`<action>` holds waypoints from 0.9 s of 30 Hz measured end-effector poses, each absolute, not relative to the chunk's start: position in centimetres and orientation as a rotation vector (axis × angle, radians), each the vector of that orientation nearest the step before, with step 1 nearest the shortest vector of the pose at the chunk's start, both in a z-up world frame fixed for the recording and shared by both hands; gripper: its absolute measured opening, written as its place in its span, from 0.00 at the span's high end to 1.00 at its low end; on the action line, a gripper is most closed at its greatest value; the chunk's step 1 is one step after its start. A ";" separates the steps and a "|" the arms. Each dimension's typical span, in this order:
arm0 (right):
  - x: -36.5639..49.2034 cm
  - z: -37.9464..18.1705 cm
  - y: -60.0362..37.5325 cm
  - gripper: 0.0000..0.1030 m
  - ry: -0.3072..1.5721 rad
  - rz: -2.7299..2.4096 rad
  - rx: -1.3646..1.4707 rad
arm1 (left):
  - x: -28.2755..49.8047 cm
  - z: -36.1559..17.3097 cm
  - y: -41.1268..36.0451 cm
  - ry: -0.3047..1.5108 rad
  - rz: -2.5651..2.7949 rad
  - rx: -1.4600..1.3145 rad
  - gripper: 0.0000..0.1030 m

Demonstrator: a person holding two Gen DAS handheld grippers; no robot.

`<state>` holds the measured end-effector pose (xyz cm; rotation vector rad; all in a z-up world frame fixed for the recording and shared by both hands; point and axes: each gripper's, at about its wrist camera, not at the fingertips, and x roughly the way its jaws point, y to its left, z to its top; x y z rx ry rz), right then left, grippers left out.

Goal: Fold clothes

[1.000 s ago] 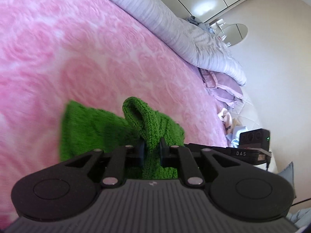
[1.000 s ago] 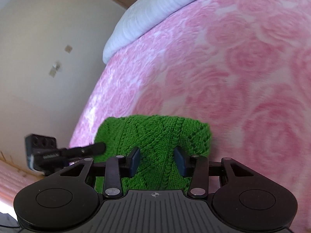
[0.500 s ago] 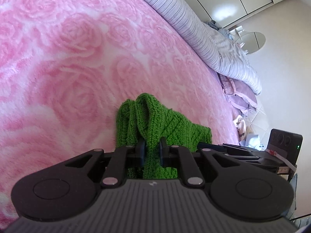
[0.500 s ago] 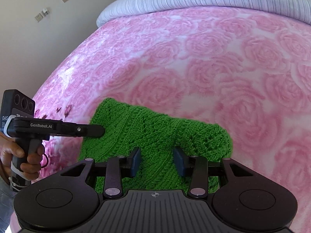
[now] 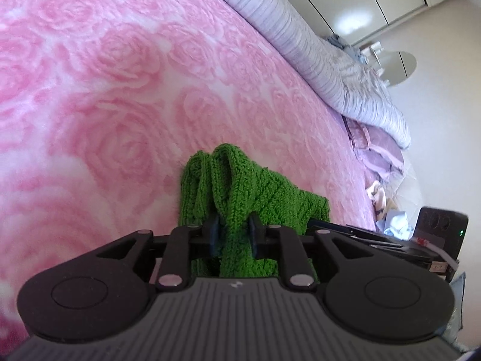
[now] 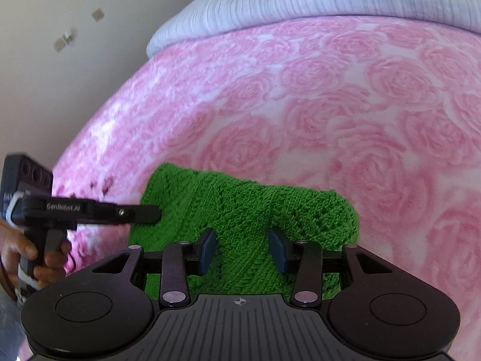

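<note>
A green knitted garment (image 5: 240, 192) lies bunched on the pink rose-patterned bedspread (image 5: 105, 96). My left gripper (image 5: 233, 233) is shut on a raised fold of it. In the right wrist view the garment (image 6: 246, 204) lies folded into a wide band, and my right gripper (image 6: 242, 248) is open with its jaws either side of the knit near its front edge. The left gripper (image 6: 147, 213) shows there from the side, its tip at the garment's left edge, held by a hand (image 6: 27, 258).
A striped white-lilac duvet (image 5: 315, 54) runs along the far edge of the bed, also in the right wrist view (image 6: 300, 0). Lilac pillows (image 5: 375, 150) lie at the bed's far corner. The bed's left edge (image 6: 99, 138) drops toward a beige wall.
The left gripper has carried its pinched fold across, so the garment is now doubled over and narrower. The right gripper stays open over the knit and its view has drawn back.
</note>
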<state>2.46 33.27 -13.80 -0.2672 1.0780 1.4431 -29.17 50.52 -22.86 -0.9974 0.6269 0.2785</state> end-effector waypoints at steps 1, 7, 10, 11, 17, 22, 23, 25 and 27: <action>2.6 -13.4 32.4 0.57 1.070 1.435 -0.240 | -29.9 -22.6 50.1 0.616 0.288 -1.004 0.77; 3.4 -12.5 25.1 0.51 1.091 1.364 -0.037 | -34.9 -22.8 46.6 0.577 0.309 -1.111 0.70; 3.0 -13.1 21.5 0.51 1.138 1.323 0.030 | -36.1 -23.1 44.8 0.578 0.296 -1.142 0.70; 2.8 -13.4 20.5 0.51 1.150 1.317 0.050 | -36.1 -23.2 44.3 0.585 0.292 -1.143 0.70; 0.8 -14.2 19.7 0.57 1.201 1.312 0.069 | -35.0 -23.8 42.8 0.626 0.317 -1.102 0.89; -1.5 -13.4 21.4 0.62 1.138 1.323 -0.036 | -37.4 -20.8 43.0 0.521 0.344 -1.020 0.95; -1.9 -13.5 21.5 0.62 1.131 1.320 -0.055 | -37.9 -20.5 43.1 0.512 0.357 -1.003 0.95; -2.5 -13.7 21.7 0.62 1.116 1.315 -0.094 | -38.2 -21.0 43.2 0.532 0.368 -1.007 0.95; -3.2 -13.9 21.9 0.62 1.101 1.309 -0.133 | -38.0 -22.3 43.1 0.571 0.363 -1.024 0.95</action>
